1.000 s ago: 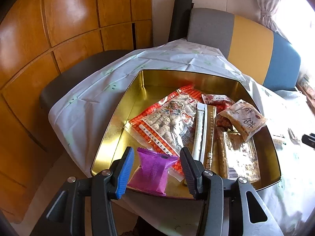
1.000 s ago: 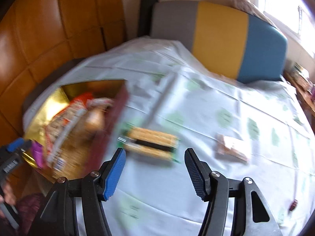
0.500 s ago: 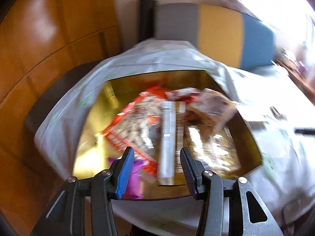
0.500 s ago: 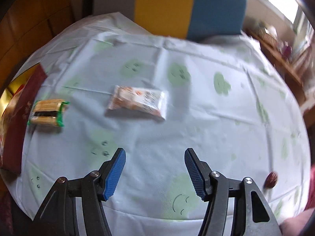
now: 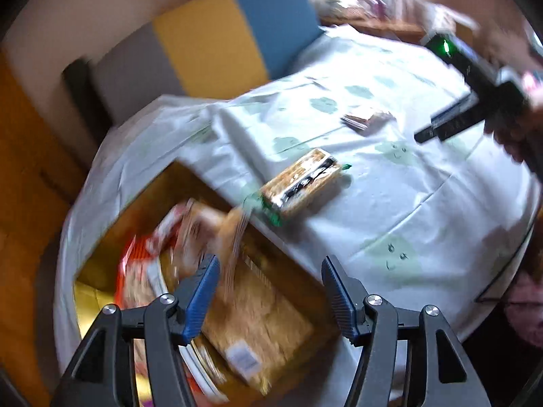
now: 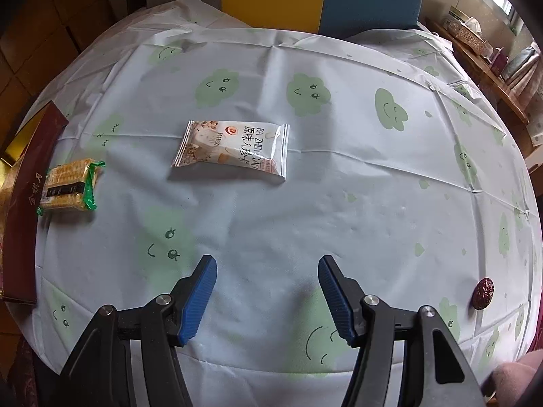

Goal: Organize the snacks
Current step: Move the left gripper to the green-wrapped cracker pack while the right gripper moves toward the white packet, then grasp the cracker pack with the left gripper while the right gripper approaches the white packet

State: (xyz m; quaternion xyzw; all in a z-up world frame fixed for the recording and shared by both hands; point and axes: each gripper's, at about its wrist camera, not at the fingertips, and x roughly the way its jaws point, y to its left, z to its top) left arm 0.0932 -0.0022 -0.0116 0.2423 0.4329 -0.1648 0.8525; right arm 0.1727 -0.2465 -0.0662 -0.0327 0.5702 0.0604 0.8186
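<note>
- A white packet [image 6: 232,151] is lying flat on the cloth [image 6: 339,203], well ahead of the right gripper [image 6: 268,293] and apart from the other snacks.
- A yellow wafer pack [image 6: 68,188] with green ends is resting just beside the tin [image 6: 23,196], outside its wall; a lone red date [image 6: 483,293] is sitting near the cloth's right edge.
- The tin, seen blurred from the left wrist, is already being filled with several packets [image 5: 237,298], so the loose-snack stage is judged to be in hand.
- The right gripper is being held above the cloth with jaws wide apart, nothing between them.
- The left gripper [image 5: 269,296] is likewise being held with jaws apart and empty, over the tin's near edge.
- For the next move, one loose snack is to be approached, probably the white packet by the right gripper: the jaws are to be lowered around it and closed across its narrow width.
</note>
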